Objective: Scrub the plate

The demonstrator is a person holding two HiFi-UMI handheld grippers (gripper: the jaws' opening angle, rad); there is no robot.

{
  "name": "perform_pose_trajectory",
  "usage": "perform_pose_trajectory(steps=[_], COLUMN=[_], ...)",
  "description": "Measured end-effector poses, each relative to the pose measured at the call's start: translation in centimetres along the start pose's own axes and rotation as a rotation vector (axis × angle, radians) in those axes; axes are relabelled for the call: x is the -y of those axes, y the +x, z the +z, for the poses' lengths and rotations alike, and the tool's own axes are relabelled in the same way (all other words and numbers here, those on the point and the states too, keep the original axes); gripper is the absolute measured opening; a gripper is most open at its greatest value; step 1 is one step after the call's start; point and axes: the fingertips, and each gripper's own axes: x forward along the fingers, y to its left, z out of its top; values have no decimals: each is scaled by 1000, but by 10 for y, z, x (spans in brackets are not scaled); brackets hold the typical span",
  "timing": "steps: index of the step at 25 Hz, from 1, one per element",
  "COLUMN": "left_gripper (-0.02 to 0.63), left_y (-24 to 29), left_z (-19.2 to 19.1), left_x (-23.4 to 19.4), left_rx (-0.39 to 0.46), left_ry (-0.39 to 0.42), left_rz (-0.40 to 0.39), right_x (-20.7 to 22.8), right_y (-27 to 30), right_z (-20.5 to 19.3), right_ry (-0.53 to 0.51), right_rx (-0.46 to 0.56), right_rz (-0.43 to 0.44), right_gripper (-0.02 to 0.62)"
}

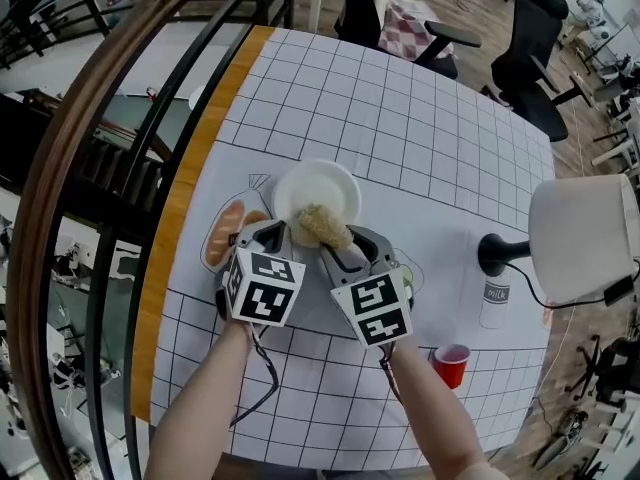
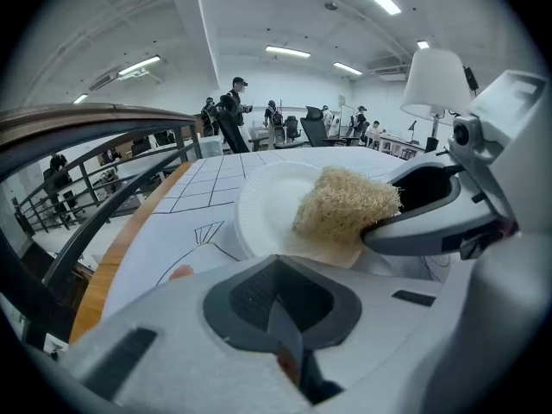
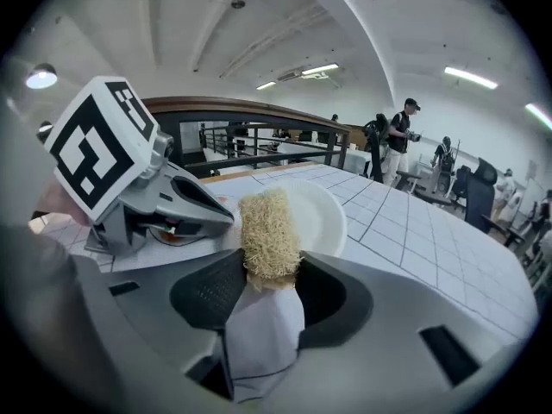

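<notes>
The right gripper clamped a tan fibrous scrubber against the white round plate; the left gripper pinched its near rim.

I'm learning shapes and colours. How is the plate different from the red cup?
The plate is white; the cup is red. The plate is wide and shallow; the cup is narrow and taller. A straw-coloured scrubber is at the plate's near rim; nothing touches the cup, which stands apart, off to the right. Both are round and sit open side up on the gridded table.
</notes>
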Motion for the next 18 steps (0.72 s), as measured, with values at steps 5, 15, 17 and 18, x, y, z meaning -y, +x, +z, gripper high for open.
perform_pose_trajectory(steps=[5,15,17,18], left_gripper=[12,12,12,12], left_y=[0,-14,-22,-28], left_z=[1,1,1,4], left_x=[0,-4,-4,-3], left_rx=[8,80,75,82], left_ry=[-17,-98,-127,-116], left_rz=[5,-99,-136,-144], right_x=[46,95,92,90], right_y=[-8,-58,-73,-80], right_z=[-8,-2,7,14], right_ry=[-30,46,43,45], right_rx=[-40,4,21,33], right_rz=[-128,-265,-261,-257], right_gripper=[179,181,181,181])
